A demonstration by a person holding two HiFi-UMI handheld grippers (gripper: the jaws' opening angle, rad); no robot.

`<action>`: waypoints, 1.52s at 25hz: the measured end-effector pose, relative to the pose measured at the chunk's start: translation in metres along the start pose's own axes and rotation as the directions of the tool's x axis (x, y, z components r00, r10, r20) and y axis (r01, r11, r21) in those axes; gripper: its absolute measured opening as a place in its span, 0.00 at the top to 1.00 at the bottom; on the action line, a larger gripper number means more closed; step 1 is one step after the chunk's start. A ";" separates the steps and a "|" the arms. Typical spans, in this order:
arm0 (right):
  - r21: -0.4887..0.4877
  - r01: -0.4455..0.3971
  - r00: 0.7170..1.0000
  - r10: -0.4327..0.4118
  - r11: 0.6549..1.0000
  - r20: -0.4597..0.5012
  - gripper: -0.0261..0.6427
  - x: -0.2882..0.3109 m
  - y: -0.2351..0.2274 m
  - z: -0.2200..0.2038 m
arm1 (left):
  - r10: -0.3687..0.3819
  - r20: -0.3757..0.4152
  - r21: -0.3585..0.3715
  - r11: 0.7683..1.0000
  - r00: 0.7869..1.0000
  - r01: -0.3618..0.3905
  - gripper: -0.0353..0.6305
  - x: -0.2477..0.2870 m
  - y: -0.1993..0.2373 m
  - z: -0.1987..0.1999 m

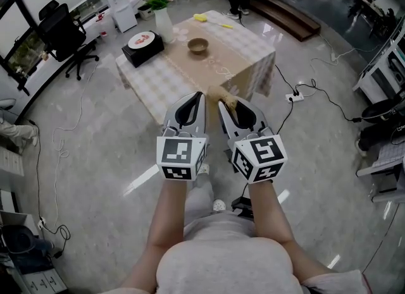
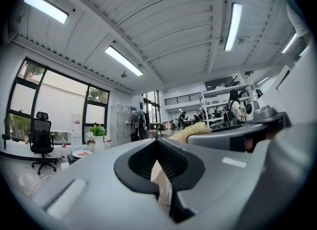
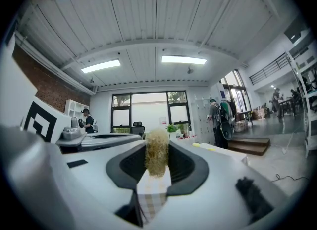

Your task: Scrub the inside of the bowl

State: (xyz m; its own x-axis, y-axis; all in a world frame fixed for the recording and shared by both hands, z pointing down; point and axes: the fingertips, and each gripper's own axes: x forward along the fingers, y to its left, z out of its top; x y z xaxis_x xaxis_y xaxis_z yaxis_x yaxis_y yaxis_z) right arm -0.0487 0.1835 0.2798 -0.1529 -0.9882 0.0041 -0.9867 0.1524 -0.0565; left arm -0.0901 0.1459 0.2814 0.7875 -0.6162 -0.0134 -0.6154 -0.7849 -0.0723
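Bowl (image 1: 197, 46) sits on the checked table (image 1: 250, 49) at upper centre of the head view, well apart from both grippers. A vase (image 1: 164, 26) to its left holds a green plant (image 1: 157, 0). The left gripper (image 1: 198, 98) is clenched empty, and the right gripper (image 1: 223, 105) clamps a straw-coloured scrubber (image 3: 157, 151).

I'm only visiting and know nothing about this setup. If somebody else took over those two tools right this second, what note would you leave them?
Left tool: shut, nothing in it.
Right tool: shut on a tan fibrous scrubber, which sticks out past the tips.
Bowl: upright on the checked table, well ahead of both tools; neither touches it.
Done: the scrubber is in hand.
Left: step up to the table, probably steady the bowl with the left tool, then scrub its inside with the scrubber.
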 end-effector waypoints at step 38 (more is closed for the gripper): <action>-0.033 0.074 0.996 -0.075 0.997 -0.040 0.81 0.195 -0.108 -0.003 | -0.061 -0.014 -0.068 0.996 0.998 0.060 0.94 0.197 0.133 -0.033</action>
State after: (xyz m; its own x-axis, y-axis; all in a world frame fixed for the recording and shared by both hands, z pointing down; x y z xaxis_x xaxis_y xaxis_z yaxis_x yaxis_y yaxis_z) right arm 0.0276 -0.0257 0.2900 -0.0802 -0.9956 0.0482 -0.9966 0.0791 -0.0232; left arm -0.0182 -0.0818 0.3019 0.8232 -0.5678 0.0053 -0.5678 -0.8232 -0.0047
